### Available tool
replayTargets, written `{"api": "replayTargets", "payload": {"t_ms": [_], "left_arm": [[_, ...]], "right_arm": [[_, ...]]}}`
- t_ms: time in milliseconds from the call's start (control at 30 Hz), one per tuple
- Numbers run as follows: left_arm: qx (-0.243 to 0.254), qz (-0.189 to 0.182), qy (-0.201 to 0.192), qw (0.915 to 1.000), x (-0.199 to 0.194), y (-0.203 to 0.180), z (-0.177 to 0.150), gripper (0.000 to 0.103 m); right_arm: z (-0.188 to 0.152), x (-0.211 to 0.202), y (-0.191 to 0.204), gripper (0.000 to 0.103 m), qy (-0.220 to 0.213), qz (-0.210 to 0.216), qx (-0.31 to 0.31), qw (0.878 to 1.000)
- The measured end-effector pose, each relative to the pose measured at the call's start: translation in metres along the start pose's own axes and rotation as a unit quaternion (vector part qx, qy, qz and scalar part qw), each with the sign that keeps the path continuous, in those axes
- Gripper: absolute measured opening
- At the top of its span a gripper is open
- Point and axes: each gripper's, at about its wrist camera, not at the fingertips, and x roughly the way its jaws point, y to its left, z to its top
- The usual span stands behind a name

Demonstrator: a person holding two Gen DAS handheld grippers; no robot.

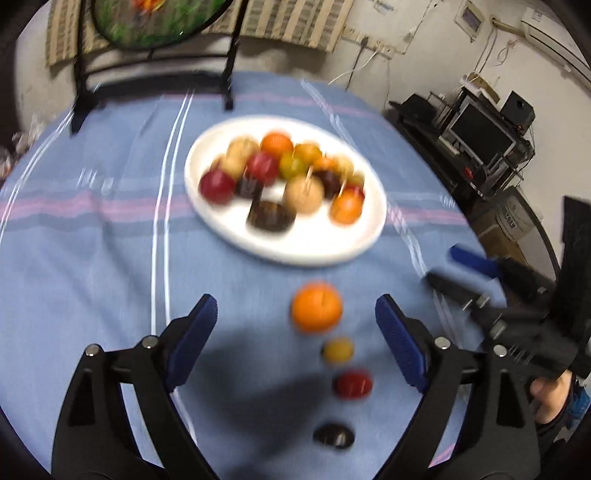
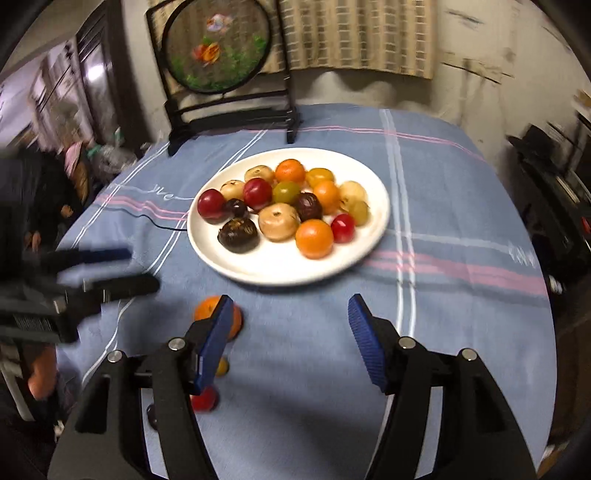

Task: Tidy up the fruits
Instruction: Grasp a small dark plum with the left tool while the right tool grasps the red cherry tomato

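A white plate (image 1: 314, 245) (image 2: 280, 267) holds several fruits: orange, red, tan, yellow-green and dark ones. In front of it, in a row on the blue cloth, lie an orange (image 1: 316, 307) (image 2: 205, 308), a small yellow fruit (image 1: 338, 350) (image 2: 222, 366), a red fruit (image 1: 352, 384) (image 2: 205, 400) and a dark fruit (image 1: 334, 435) (image 2: 150, 415). My left gripper (image 1: 295, 301) (image 2: 142, 269) is open over this row; the orange shows between its fingers and touches neither pad. My right gripper (image 2: 290, 299) (image 1: 441, 264) is open over bare cloth, and its left finger hides part of the row.
A round fish picture in a black stand (image 2: 216, 48) (image 1: 155, 22) is at the table's back edge. A thin black cable (image 2: 159, 225) lies left of the plate. Dark shelves with a monitor (image 1: 480, 136) stand beyond the table's right edge. A hand (image 1: 550, 398) holds the right gripper.
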Motion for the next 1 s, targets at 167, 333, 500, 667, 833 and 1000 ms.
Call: {"api": "replayTargets", "payload": {"t_ms": [167, 333, 500, 667, 833, 1000], "left_arm": [[0.001, 0.013, 0.016, 0.9998, -0.006, 0.009, -0.041, 0.089], [-0.002, 0.018, 0.018, 0.9997, -0.014, 0.015, -0.061, 0.089], [-0.005, 0.017, -0.003, 0.9998, -0.032, 0.022, -0.072, 0.089], [-0.014, 0.022, -0.017, 0.9995, -0.041, 0.031, -0.080, 0.089], [-0.025, 0.020, -0.016, 0.9994, -0.042, 0.044, -0.085, 0.089], [-0.033, 0.004, -0.003, 0.9994, -0.038, 0.048, -0.089, 0.089]], "right_arm": [[-0.031, -0.014, 0.000, 0.082, 0.000, -0.012, 0.032, 0.999], [-0.048, -0.017, 0.011, 0.087, 0.006, 0.000, 0.040, 0.999], [-0.059, -0.013, 0.031, 0.089, 0.025, 0.016, 0.023, 0.999], [-0.066, -0.002, 0.049, 0.089, 0.040, 0.030, 0.007, 0.999], [-0.064, 0.018, 0.062, 0.078, 0.040, 0.039, -0.001, 0.998], [-0.064, 0.049, 0.064, 0.030, 0.073, 0.063, 0.010, 0.995]]}}
